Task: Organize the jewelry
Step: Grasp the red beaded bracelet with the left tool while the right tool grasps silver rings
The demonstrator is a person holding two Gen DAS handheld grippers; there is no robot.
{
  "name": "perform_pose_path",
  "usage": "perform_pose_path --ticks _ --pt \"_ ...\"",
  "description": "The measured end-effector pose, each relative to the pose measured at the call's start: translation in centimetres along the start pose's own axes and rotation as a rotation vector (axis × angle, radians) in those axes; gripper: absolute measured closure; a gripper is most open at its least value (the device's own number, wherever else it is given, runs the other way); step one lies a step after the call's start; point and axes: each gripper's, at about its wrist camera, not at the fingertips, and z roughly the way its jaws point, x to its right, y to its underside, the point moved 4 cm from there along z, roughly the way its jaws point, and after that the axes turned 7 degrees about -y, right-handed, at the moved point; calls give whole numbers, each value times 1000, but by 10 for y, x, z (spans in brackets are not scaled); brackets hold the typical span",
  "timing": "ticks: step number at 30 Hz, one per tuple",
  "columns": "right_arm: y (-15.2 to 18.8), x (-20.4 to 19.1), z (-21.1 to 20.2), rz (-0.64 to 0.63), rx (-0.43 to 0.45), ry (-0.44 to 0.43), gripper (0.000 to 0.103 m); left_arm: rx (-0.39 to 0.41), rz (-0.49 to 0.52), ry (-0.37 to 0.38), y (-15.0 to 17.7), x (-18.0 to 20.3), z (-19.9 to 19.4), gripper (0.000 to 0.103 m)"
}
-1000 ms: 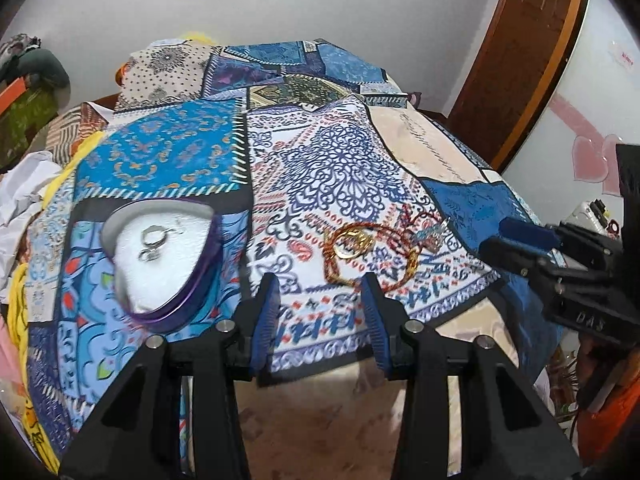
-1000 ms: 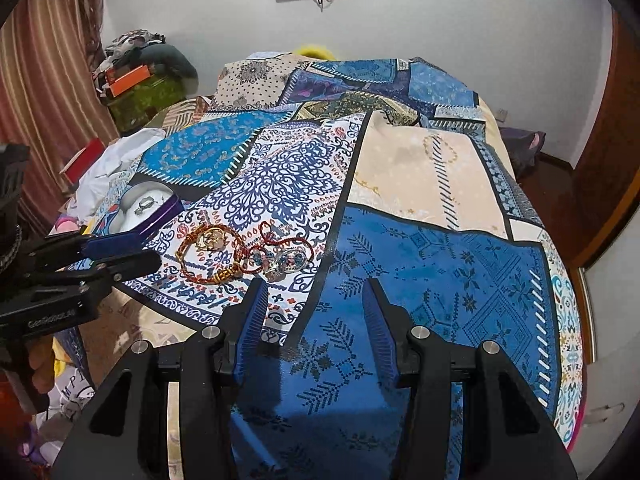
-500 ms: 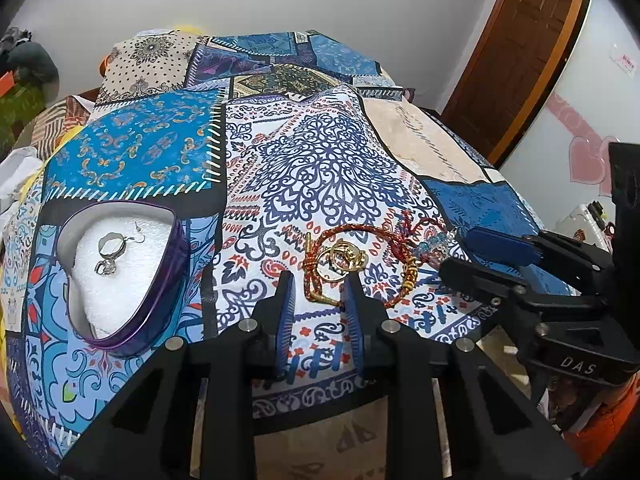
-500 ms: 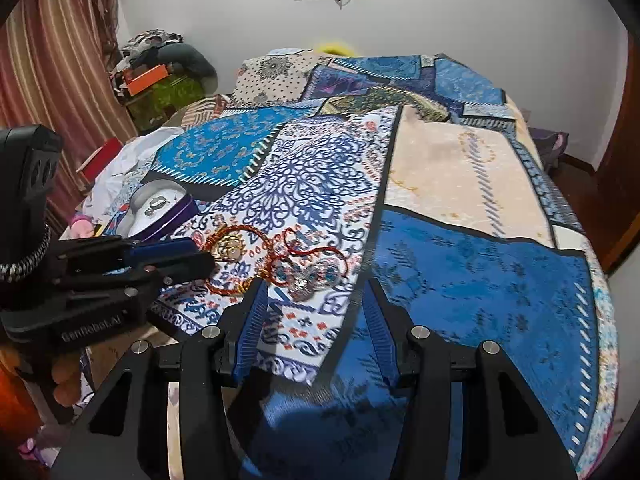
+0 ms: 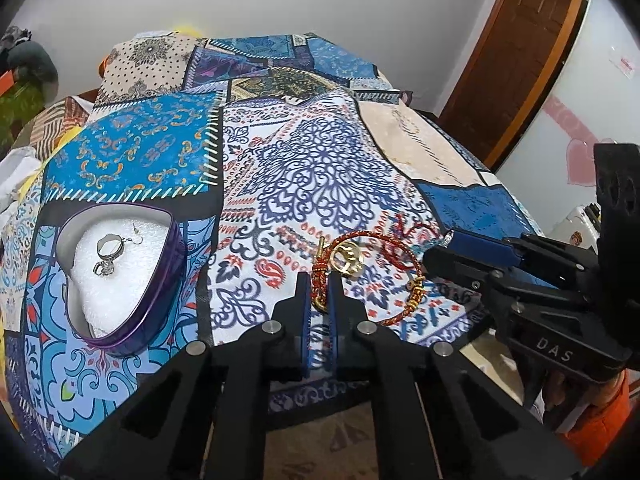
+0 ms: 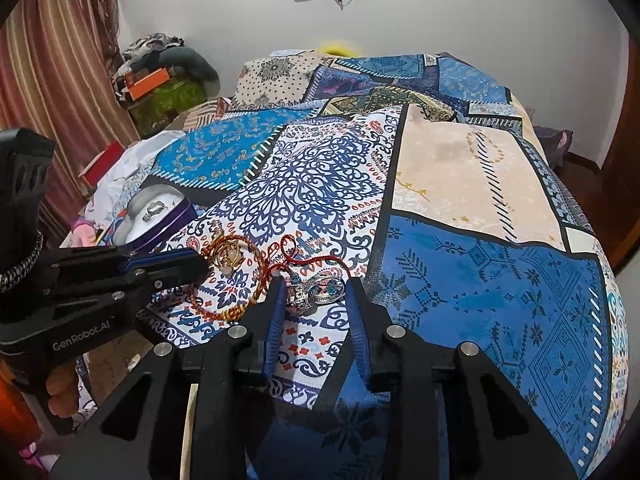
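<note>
Red and gold cord bracelet lay on the patterned bedspread, pinched at one end by the left gripper.

The left fingers were nearly closed on the bracelet's cord near its gold clasp. To the left of the bracelet stood a purple heart-shaped box with white foam and a silver ring inside. To the right of the bracelet, the right gripper was open around a bunch of silver rings lying on the bedspread.
</note>
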Motion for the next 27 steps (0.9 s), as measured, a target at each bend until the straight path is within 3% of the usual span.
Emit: perform_pose_path --ticks 13,27 --pt "-9 2 -36 16 72 29 76 102 15 -3 -10 7 -43 97" --pt "-26 -23 -47 -35 123 10 76 208 -15 -49 -19 -14 -90 97"
